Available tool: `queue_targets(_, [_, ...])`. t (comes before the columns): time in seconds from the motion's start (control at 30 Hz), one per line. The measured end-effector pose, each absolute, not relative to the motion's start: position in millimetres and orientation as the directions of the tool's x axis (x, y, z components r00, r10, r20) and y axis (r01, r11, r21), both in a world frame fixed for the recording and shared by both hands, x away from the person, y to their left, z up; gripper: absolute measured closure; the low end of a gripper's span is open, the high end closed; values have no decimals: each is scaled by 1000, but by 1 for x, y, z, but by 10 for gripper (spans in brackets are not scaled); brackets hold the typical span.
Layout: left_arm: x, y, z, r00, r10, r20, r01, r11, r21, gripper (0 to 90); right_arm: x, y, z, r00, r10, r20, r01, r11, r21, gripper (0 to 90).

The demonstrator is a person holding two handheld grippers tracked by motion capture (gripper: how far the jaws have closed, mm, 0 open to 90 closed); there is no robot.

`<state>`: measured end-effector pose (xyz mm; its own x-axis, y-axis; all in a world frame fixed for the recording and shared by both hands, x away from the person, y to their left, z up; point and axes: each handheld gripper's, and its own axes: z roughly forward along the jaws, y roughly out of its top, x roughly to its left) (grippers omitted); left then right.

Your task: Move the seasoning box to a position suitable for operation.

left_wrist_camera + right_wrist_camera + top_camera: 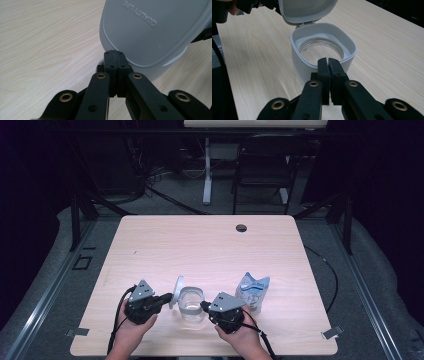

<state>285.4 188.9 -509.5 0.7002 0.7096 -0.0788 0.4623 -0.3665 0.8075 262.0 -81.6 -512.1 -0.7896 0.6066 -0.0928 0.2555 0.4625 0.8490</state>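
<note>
A white jar (pixel 191 304) with a hinged lid (pixel 176 291) stands near the front edge of the table (pixel 210 245), between the two hands. It is upright, mouth up, and the lid is swung open toward the left, standing nearly on edge. Inside the jar, the right gripper view shows a clear ringed bottom (pixel 321 47) with nothing lying in it that I can make out. To the right of the jar, well apart from the lid, a pale blue pouch (pixel 253 291) stands upright; what it holds I cannot tell.

The left gripper (pixel 167 297) has its jaws pressed together at the lid's edge; the left gripper view shows their tips (pixel 115 56) against the lid's rim, though I cannot tell whether any of the rim is pinched. The right gripper (pixel 204 306) is pressed nearly together too, its tips (pixel 328 62) at the jar's near rim, on the wall there as far as I can see.

The left gripper view shows raised lettering on the lid's outer face (pixel 150 27); the right gripper view shows the lid's hollow inner side (pixel 304 8) and the hinge (pixel 304 23) behind the jar.
</note>
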Motion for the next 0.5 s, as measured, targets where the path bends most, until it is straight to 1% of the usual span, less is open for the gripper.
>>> queue_targets(0.27, [285,188,-509,699,711,-75,461,-367,808,900,261,-81,-512,-786,610,-96,252,458,853,873])
queue_targets(0.5, [285,188,-510,698,712,-74,460,-367,809,900,262,-81,-503,-783,612,-111,232,453,861,877])
